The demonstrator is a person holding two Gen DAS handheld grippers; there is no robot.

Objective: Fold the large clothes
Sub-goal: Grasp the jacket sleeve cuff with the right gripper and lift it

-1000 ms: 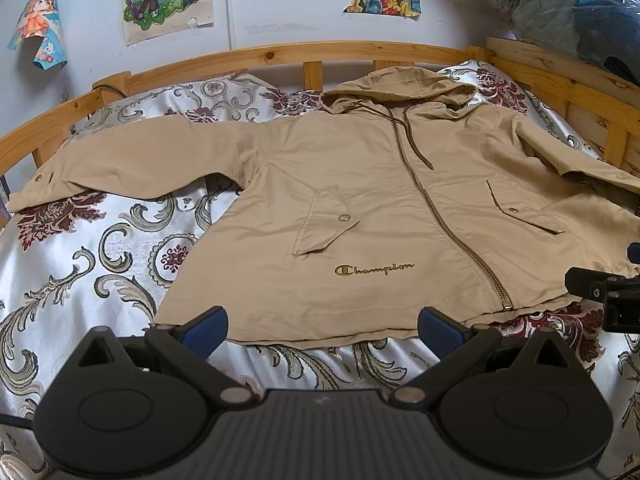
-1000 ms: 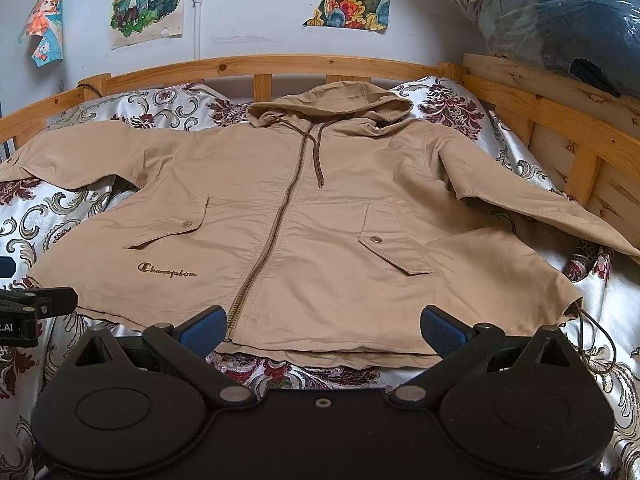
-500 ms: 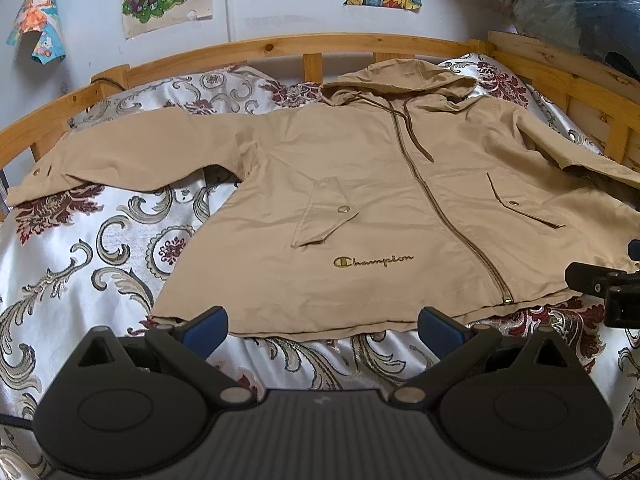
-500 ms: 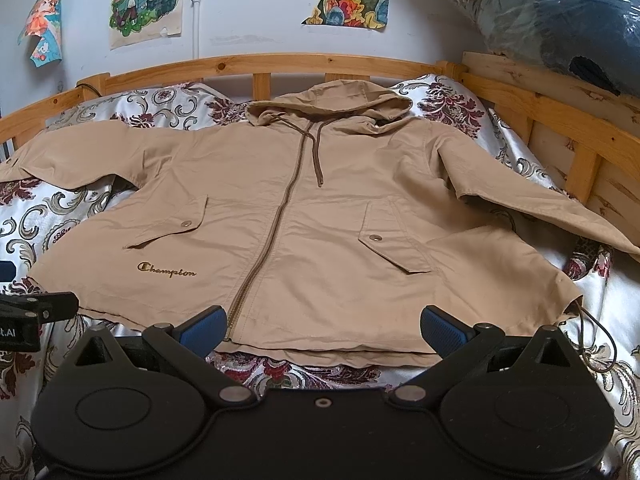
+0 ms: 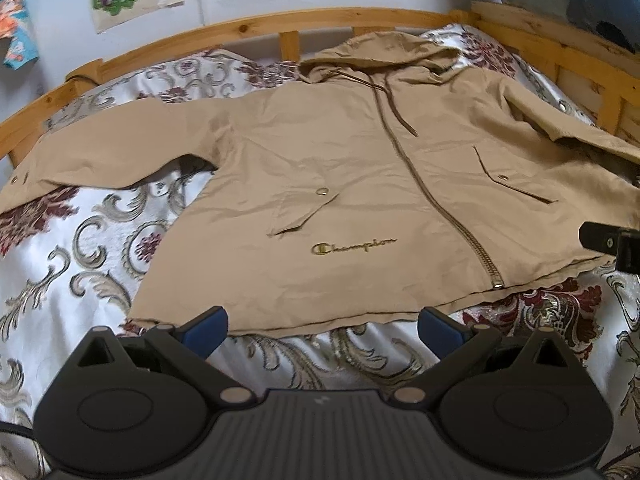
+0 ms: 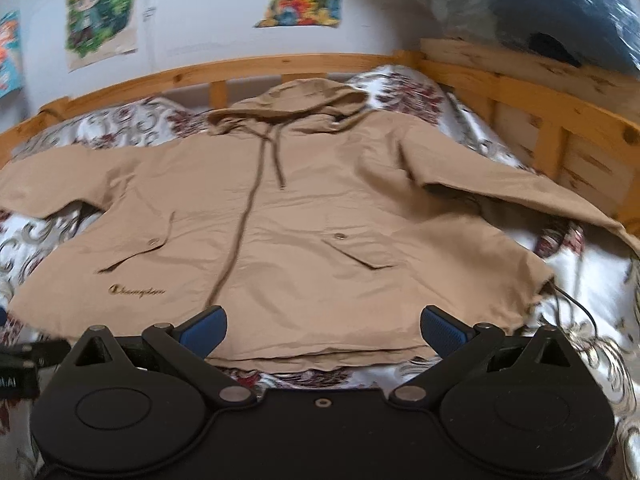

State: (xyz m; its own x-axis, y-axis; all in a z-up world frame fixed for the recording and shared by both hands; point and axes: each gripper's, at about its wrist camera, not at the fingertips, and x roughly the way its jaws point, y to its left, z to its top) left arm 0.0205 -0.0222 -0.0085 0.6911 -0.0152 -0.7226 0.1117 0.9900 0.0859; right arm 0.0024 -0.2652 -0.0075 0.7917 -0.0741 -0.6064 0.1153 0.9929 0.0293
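Both grippers have advanced; jacket (image 5: 340,184) hem lies between each one's spread, empty fingers (image 6: 204,330).

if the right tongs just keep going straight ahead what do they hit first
Most likely the bottom hem of the tan jacket, which lies flat right ahead of the open right tongs; depth is hard to judge, so they may touch the floral bedspread first.

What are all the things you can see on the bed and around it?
Tan hooded zip jacket: one, spread flat on the bed, front up, sleeves out.
White bedspread with grey and maroon swirls: one, under the jacket.
Light wooden bed rail: one, along the far side and right end.
Cartoon posters: at least three, colourful, on the white wall.
Blue-grey bundle: one, top right beyond the rail.
Left gripper: black, blue pads, open, near the hem.
Right gripper: same, open, over the hem.
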